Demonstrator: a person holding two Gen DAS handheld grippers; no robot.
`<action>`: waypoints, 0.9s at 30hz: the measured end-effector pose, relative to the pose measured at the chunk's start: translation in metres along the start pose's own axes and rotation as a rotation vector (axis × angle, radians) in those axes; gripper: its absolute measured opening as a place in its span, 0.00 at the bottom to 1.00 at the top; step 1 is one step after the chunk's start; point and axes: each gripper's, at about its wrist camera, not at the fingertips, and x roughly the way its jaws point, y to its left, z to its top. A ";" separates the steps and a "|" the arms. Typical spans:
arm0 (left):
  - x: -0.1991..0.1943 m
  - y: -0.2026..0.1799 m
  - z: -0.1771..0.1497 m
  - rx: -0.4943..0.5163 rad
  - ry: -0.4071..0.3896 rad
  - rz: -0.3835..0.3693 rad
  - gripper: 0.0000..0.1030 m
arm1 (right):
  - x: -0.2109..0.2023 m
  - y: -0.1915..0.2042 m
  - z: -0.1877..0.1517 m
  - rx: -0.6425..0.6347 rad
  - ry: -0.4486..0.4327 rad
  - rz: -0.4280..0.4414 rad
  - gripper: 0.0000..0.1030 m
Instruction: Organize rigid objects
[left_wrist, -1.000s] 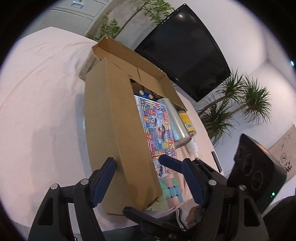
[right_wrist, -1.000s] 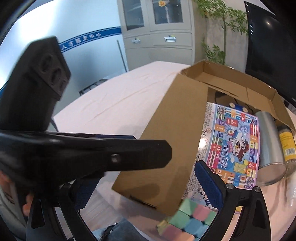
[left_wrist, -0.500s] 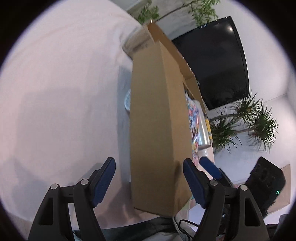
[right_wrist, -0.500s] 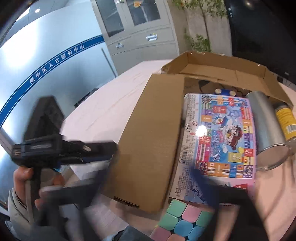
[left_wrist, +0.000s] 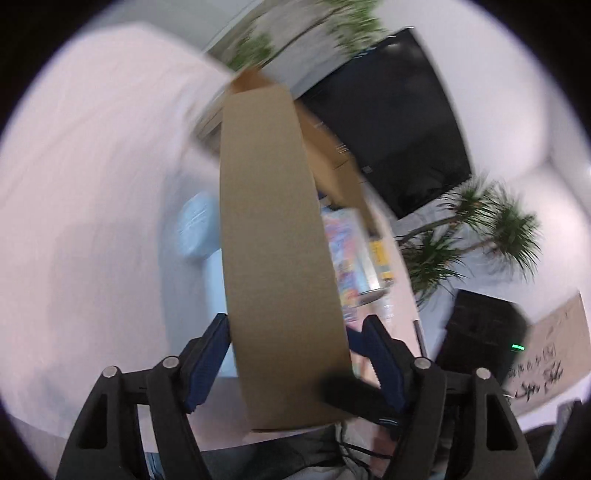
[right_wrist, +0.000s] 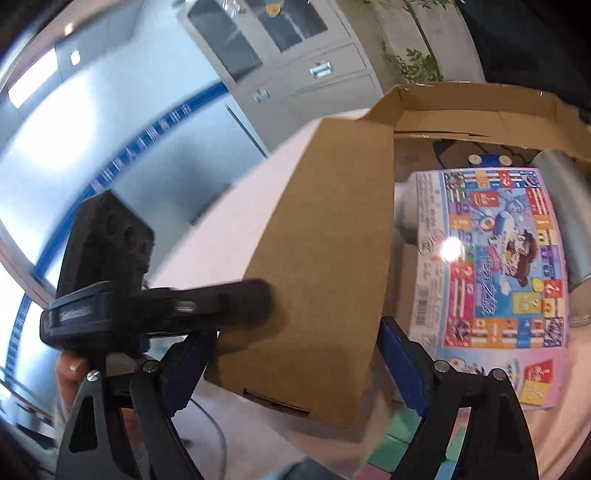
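An office room: a pale pink tablecloth (left_wrist: 92, 192) covers the table, with a black screen (left_wrist: 391, 133) at 1 o'clock and potted palms (left_wrist: 476, 236) at 3 o'clock in the left wrist view, and grey cabinets (right_wrist: 291, 55) at 12 o'clock in the right wrist view.

The cardboard box (right_wrist: 476, 110) lies open on the cloth. Its long flap (left_wrist: 277, 258) runs from 6 o'clock up toward 12 in the left view, long axis pointing away from the camera. Inside, the colourful game box (right_wrist: 491, 273) lies flat, its long axis parallel to the flap, with a metal can (right_wrist: 569, 206) just beside it at 3 o'clock. Pastel blocks (right_wrist: 399, 450) sit at 5 o'clock, outside the carton.

The left gripper (left_wrist: 295, 354) is spread wide, its blue pads either side of the flap's near end; whether they touch it is unclear through the blur. The right gripper (right_wrist: 295, 362) is likewise spread, straddling the flap's near corner.

Compared with half a second ago, the left gripper has closed in on the flap, and the right gripper, then a blur, now sits steady and nearer the flap.
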 end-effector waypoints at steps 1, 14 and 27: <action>-0.002 -0.011 0.002 0.041 0.001 -0.007 0.66 | -0.001 -0.001 0.002 -0.014 -0.001 -0.008 0.88; 0.071 -0.067 0.016 0.181 0.041 -0.183 0.47 | -0.077 -0.037 0.010 -0.145 -0.115 -0.377 0.99; 0.075 -0.062 0.061 0.149 -0.047 -0.136 0.39 | -0.073 -0.019 0.060 -0.620 -0.048 -0.460 0.79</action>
